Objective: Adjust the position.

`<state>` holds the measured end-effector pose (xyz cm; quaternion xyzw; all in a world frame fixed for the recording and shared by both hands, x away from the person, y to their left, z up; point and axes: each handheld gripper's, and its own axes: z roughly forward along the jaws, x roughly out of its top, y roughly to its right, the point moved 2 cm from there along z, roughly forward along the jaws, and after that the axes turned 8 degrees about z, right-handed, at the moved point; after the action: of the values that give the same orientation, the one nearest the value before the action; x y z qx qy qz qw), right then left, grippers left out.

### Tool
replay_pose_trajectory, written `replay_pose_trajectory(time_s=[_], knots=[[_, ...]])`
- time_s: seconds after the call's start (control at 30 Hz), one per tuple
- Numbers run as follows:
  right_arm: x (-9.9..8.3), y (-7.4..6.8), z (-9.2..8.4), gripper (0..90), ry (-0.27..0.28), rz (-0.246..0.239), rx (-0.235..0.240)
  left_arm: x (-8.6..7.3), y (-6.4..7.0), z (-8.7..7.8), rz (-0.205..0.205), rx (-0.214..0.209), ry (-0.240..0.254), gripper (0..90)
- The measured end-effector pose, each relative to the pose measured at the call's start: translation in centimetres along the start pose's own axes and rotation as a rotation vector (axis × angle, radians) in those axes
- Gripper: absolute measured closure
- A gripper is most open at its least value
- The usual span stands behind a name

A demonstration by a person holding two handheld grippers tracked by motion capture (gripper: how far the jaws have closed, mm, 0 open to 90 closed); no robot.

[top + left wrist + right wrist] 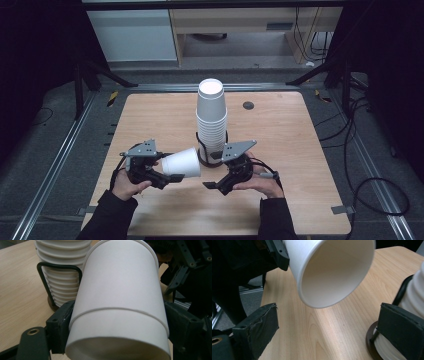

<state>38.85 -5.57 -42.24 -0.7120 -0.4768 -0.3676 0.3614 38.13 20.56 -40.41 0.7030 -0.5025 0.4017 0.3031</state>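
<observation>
A: Left gripper [167,179], status?

B: Jaws clamped on a white paper cup [181,162]. In the left gripper view the cup [120,302] sits between the two black jaws, each pressed against a side of it near its base end. Cup lies roughly on its side, held off the wooden table [150,120], mouth pointing toward 3 o'clock in the high view, at the other gripper.

A: And the right gripper [212,185]?

B: Jaws spread wide, nothing between them. In the right gripper view its gripper [327,327] frames bare tabletop [332,335], and the cup's open mouth [337,272] hangs above and ahead of the jaws, apart from both. Inside of the cup looks plain white.

A: Positions on the table?

B: Both grippers low, around 6 o'clock from table centre; left one toward 7, right one toward 5. The hands come in from the near edge, dark sleeves.

A: Anything else?

B: Tall cup stack [211,120] near table centre, standing in a black wire holder [201,146] on a round dark base. Right gripper is just beside that base, at its 5 o'clock. Small dark round disc [248,105] on the table at 1 o'clock from the stack.
</observation>
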Motion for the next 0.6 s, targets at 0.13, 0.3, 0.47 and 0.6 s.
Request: replay_pose_trajectory(time_s=[0.13, 0.3, 0.47, 0.6], knots=[[-0.2, -0.2, 0.6, 3.6, 0.012, 0.01, 0.012, 0.3, 0.3, 0.1, 0.003, -0.015, 0.022, 18.9], [-0.3, -0.4, 1.2, 3.7, 0.027, 0.017, 0.031, 0.5, 0.8, 0.4, 0.015, -0.037, 0.025, 18.9], [-0.1, -0.7, 1.6, 3.8, 0.043, 0.015, 0.053, 0.6, 1.2, 0.8, 0.026, -0.061, 0.02, 18.9], [-0.1, -0.9, 1.8, 3.9, 0.04, 0.013, 0.059, 0.7, 1.4, 1.0, 0.034, -0.081, 0.02, 18.9]])
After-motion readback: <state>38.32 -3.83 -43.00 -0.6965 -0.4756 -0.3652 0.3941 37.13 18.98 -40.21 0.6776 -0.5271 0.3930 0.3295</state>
